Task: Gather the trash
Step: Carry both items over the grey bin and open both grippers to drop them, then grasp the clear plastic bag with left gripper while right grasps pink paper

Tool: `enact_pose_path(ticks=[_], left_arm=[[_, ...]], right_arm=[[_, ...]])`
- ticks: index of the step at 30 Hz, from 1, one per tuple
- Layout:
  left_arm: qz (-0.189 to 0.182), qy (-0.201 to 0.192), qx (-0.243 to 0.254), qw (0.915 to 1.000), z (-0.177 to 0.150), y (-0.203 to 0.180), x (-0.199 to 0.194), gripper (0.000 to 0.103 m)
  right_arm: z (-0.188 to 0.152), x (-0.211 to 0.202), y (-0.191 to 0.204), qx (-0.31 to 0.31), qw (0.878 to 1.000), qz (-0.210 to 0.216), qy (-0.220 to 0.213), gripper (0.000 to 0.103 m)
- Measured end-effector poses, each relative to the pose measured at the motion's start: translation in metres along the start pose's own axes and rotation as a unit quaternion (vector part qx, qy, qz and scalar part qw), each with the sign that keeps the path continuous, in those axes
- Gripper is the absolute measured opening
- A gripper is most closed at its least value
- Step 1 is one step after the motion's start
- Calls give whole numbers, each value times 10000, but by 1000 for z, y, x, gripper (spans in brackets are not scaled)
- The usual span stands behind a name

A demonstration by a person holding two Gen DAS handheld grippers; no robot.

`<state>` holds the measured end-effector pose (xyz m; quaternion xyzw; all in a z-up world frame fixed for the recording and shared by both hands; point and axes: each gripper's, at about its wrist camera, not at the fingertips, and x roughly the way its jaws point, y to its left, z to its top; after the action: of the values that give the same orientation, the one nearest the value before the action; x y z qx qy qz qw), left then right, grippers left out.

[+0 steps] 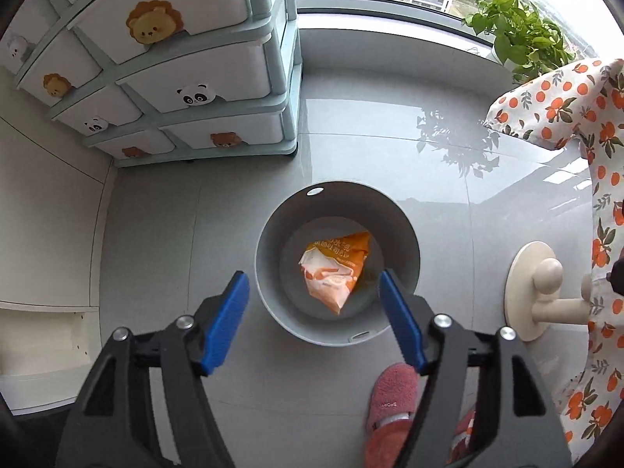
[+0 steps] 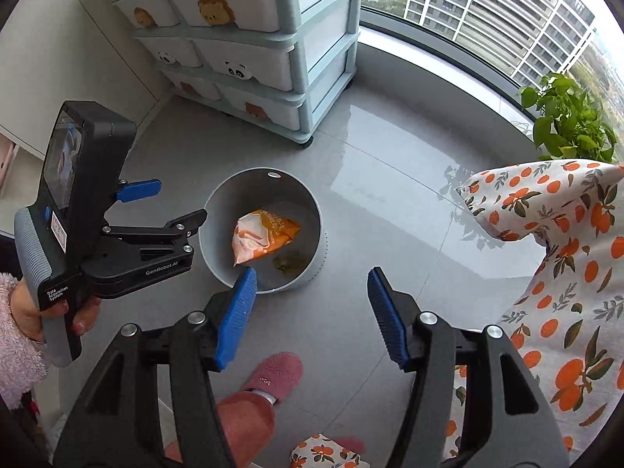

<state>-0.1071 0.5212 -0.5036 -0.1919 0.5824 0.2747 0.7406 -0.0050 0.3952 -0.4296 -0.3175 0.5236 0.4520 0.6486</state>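
Observation:
A round grey trash bin (image 1: pixel 269 234) stands on the grey floor; it also shows in the right wrist view (image 2: pixel 218 210). An orange and white snack wrapper (image 1: pixel 335 269) lies at its bottom, also seen in the right wrist view (image 2: pixel 261 236), beside a small brownish scrap (image 2: pixel 288 262). My left gripper (image 1: pixel 314 308) is open and empty, held right above the bin's near rim; the right wrist view shows it from the side (image 2: pixel 171 204). My right gripper (image 2: pixel 312 308) is open and empty, above the floor to the right of the bin.
A drawer cabinet with animal stickers (image 1: pixel 187 89) stands at the back left. A cloth with orange-fruit print (image 2: pixel 565 265) covers furniture on the right, with a cream round base (image 1: pixel 526 292) under it. A green plant (image 1: pixel 518 35) sits by the window. My pink slipper (image 2: pixel 277 378) is near the bin.

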Motion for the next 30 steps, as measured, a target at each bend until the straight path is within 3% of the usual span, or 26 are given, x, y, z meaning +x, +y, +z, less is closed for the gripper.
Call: enact_pose_path(ticks=[7,14,18,25,30], left_arm=[[-42,-123,559,9984,17,-43,-74,69],[-744,-297,1533,9849,28,-128,-177,69],[-1110,-422,2139,9696,30,-190,-227,70],[-1555,-645,2914,9417,33,-293,-300,70],[-1626,-807,3164,9311,35,-360,-331,75]], right_arm=[[-35,-66,-33,824,9964,-182,-79,58],[-89,-183,-84,1748,9817,-648,-381,58],[-130,-242,-117,2393,9635,-1064,-561,62],[-201,-319,-182,3430,9201,-1670,-893,63],[-244,-348,-229,3850,8950,-2019,-999,63]])
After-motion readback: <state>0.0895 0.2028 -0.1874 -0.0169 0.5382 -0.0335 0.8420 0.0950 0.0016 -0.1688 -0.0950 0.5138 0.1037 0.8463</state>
